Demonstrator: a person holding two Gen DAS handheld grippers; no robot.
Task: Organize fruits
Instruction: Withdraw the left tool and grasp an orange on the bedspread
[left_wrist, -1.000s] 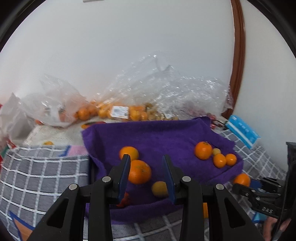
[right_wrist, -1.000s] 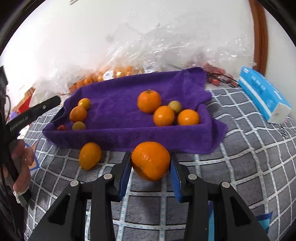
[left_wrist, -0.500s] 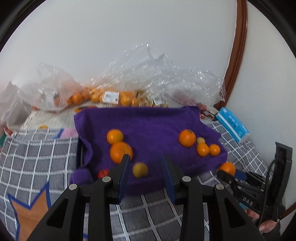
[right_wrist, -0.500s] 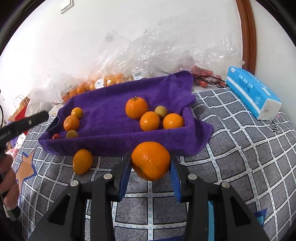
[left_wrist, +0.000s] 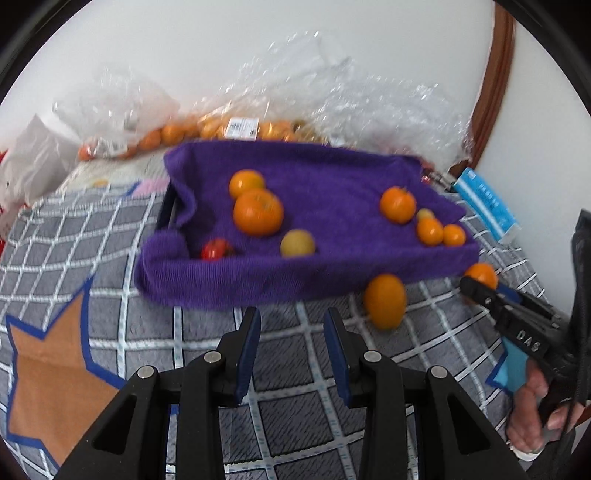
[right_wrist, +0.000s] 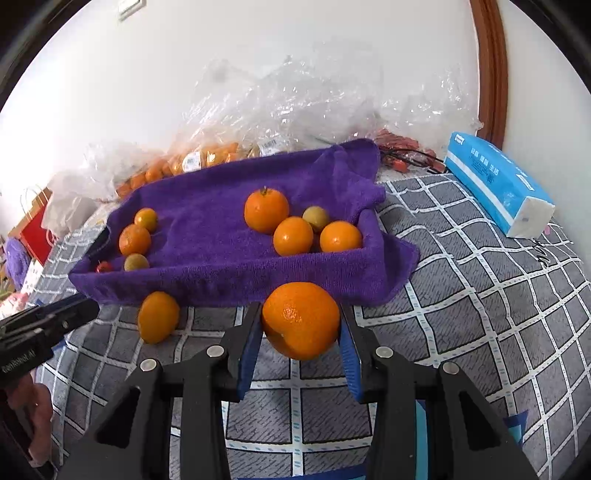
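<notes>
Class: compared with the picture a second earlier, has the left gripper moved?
Yes. The left gripper has pulled back from the purple towel; its open fingertips now sit over the checked blanket.

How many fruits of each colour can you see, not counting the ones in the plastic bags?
Orange fruits: 7 (5 on the purple towel, 1 on the checked blanket, 1 in the right gripper)
Yellow-green fruits: 2, on the towel
Red fruit: 1, on the towel
Total: 10
</notes>
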